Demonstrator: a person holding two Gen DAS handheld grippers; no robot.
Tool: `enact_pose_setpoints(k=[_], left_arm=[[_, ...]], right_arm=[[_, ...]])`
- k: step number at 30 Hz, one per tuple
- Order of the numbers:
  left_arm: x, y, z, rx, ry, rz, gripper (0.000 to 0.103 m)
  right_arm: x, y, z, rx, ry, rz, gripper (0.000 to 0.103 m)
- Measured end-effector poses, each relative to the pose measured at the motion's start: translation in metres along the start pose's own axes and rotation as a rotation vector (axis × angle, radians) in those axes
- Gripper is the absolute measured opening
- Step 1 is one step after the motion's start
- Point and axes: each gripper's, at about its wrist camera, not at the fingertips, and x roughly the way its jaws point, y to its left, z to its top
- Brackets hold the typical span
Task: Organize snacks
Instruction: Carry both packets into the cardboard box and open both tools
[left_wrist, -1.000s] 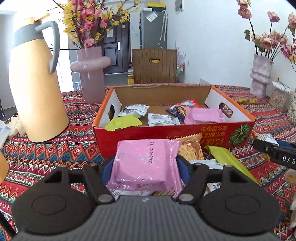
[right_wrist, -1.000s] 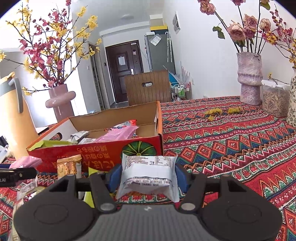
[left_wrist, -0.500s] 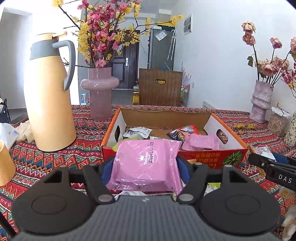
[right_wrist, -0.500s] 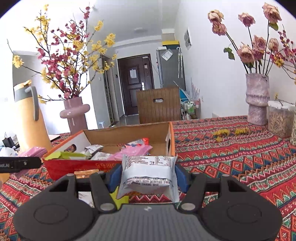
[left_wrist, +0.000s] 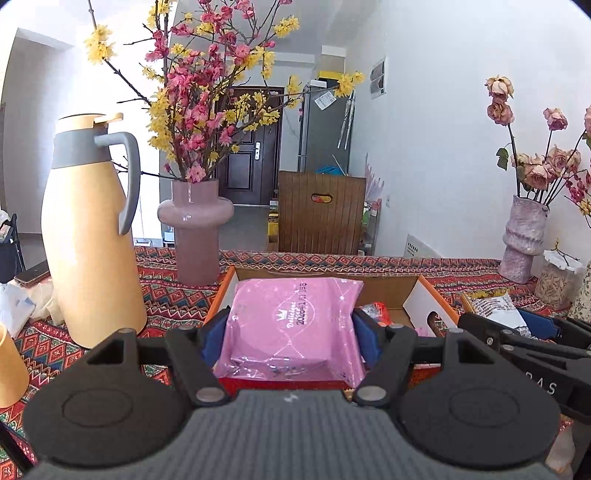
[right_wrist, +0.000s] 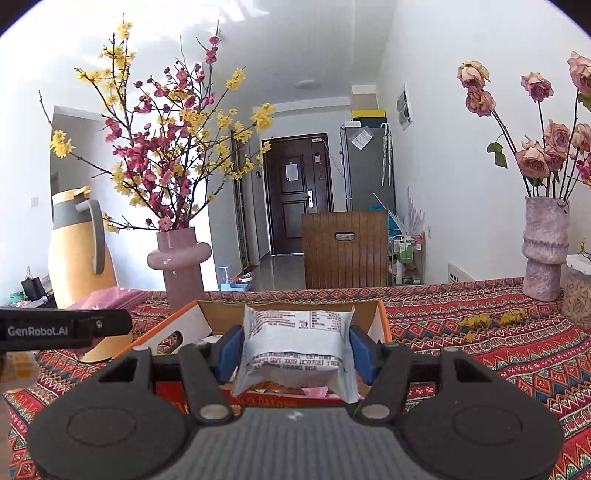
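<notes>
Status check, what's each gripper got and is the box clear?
Left gripper clamps pink snack pack. Right gripper clamps white snack pack. Cardboard box ahead, nothing blocking.

Pink snack packet (left_wrist: 291, 325), lying flat and raised before the open cardboard box (left_wrist: 421, 295); white printed snack packet (right_wrist: 295, 347) likewise, further right.

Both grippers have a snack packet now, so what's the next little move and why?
Probably carry both forward over the cardboard box and release. The left gripper clamps the pink packet, the right gripper the white packet; both hang just short of the open box.
</notes>
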Motion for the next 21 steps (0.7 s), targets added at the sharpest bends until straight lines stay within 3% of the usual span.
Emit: enact_pose_setpoints(k=[11, 21], left_arm=[[0.044, -0.005, 0.021, -0.014, -0.007, 0.062, 0.070], [0.085, 0.004, 0.005, -0.053, 0.048, 0.089, 0.070]], right_arm=[[0.056, 0.002, 0.019, -0.001, 0.047, -0.021, 0.060], [0.100, -0.006, 0.000, 0.027, 0.101, -0.050, 0.060]])
